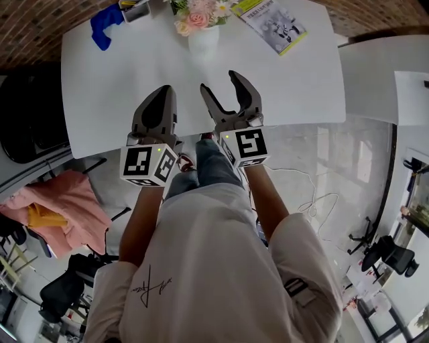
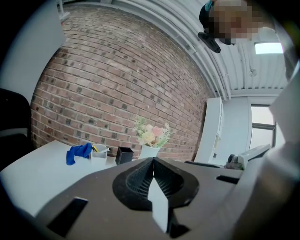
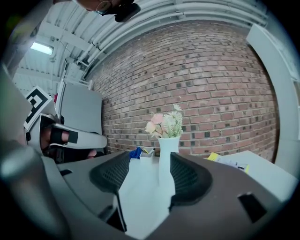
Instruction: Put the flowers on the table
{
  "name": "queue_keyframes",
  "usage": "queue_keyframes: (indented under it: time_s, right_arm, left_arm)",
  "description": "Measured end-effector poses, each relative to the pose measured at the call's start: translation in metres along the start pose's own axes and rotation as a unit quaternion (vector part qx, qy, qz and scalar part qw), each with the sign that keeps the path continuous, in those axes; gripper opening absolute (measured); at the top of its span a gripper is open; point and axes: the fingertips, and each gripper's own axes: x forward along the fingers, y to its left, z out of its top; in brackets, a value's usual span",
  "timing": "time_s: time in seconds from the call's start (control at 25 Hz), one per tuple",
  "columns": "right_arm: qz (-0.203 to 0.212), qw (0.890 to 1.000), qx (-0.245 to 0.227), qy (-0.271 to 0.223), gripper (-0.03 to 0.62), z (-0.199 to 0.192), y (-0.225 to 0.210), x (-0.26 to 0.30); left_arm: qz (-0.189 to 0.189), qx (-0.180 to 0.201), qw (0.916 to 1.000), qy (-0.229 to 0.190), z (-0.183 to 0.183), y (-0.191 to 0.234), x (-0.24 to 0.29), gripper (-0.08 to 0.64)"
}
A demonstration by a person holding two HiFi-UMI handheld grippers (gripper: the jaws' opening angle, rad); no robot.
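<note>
A white vase (image 1: 203, 41) with pink and cream flowers (image 1: 198, 16) stands upright at the far side of the white table (image 1: 134, 80). Both grippers hover over the table's near edge, well short of the vase. My left gripper (image 1: 164, 92) is shut with nothing in it; in the left gripper view (image 2: 153, 160) its jaws meet, with the flowers (image 2: 152, 133) far ahead. My right gripper (image 1: 220, 82) stands open and empty. In the right gripper view (image 3: 150, 161) the vase (image 3: 168, 150) and flowers (image 3: 165, 124) show through the gap, apart from the jaws.
A blue cloth (image 1: 104, 25) and a pen cup (image 1: 134, 8) lie at the table's far left, next to a black box (image 2: 124, 154). A magazine (image 1: 271, 23) lies far right. A second white table (image 1: 382, 80) stands to the right. A brick wall (image 3: 211, 84) is behind.
</note>
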Motion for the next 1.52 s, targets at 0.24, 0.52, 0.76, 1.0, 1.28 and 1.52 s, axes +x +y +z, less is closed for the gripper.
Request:
queue_keyframes:
  time_s: [0.24,0.52,0.76,1.0,1.28,1.52]
  right_arm:
    - [0.023,1.000,-0.019,0.003,0.221,0.010,0.023,-0.023]
    - [0.056,0.998,-0.035,0.024,0.158,0.016,0.057,-0.056]
    - [0.075,0.996,-0.042,-0.001,0.077,0.035,0.088,-0.082]
    - [0.075,0.997,-0.025,-0.007,0.046,0.047,0.105,-0.110]
    - [0.078,0.997,-0.006,0.002,0.029,0.056,0.122,-0.137]
    - [0.077,0.997,0.000,-0.007,0.026,0.062,0.134,-0.158]
  left_arm:
    - [-0.025,0.005,0.9996,-0.005,0.006,-0.016,-0.022,0.006]
    - [-0.040,0.011,0.9991,-0.006,0.011,-0.023,-0.053,0.006]
    - [-0.050,0.006,0.9987,-0.008,0.016,-0.028,-0.090,0.006]
    - [-0.063,0.010,0.9977,-0.021,0.026,-0.041,-0.120,0.006]
    - [-0.070,0.014,0.9972,-0.020,0.029,-0.054,-0.151,0.006]
    - [-0.081,0.020,0.9963,-0.022,0.032,-0.067,-0.177,0.006]
